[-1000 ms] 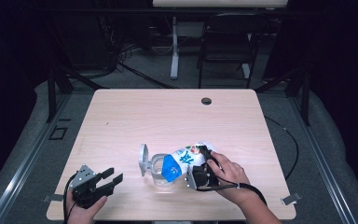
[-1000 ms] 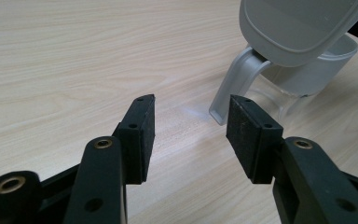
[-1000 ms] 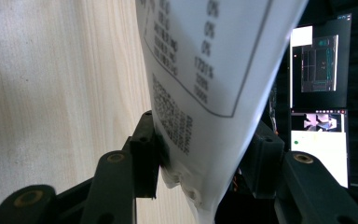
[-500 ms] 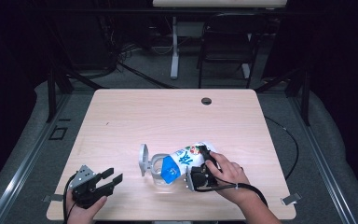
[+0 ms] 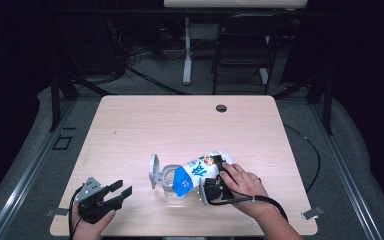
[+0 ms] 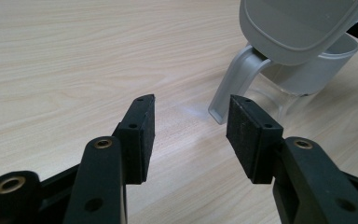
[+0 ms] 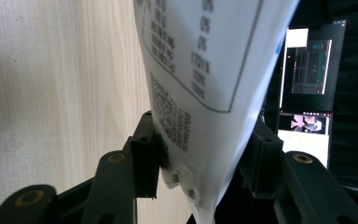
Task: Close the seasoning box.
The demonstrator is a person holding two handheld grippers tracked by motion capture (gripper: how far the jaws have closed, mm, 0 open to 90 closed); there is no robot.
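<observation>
A white and blue drink carton (image 5: pixel 200 169) lies tilted over on its side, its top end at the mouth of a clear jug (image 5: pixel 166 184) with a grey flip lid (image 5: pixel 153 170) standing up. My right gripper (image 5: pixel 214 176) is shut on the carton's bottom end; in the right gripper view the printed carton (image 7: pixel 200 70) is squeezed between both pads, right gripper (image 7: pixel 203 154). My left gripper (image 5: pixel 120 190) rests near the table's front left corner, open and with nothing in it. In the left gripper view, the left gripper (image 6: pixel 191 126) faces the jug's grey handle (image 6: pixel 235 81) and lid (image 6: pixel 298 23), a short way off.
The wooden table (image 5: pixel 180 125) has a round cable hole (image 5: pixel 221 108) at the far side. Behind it stand a chair (image 5: pixel 242 50) and a table leg (image 5: pixel 186 55) on a dark floor. Lit screens (image 7: pixel 310 60) glow beyond the carton.
</observation>
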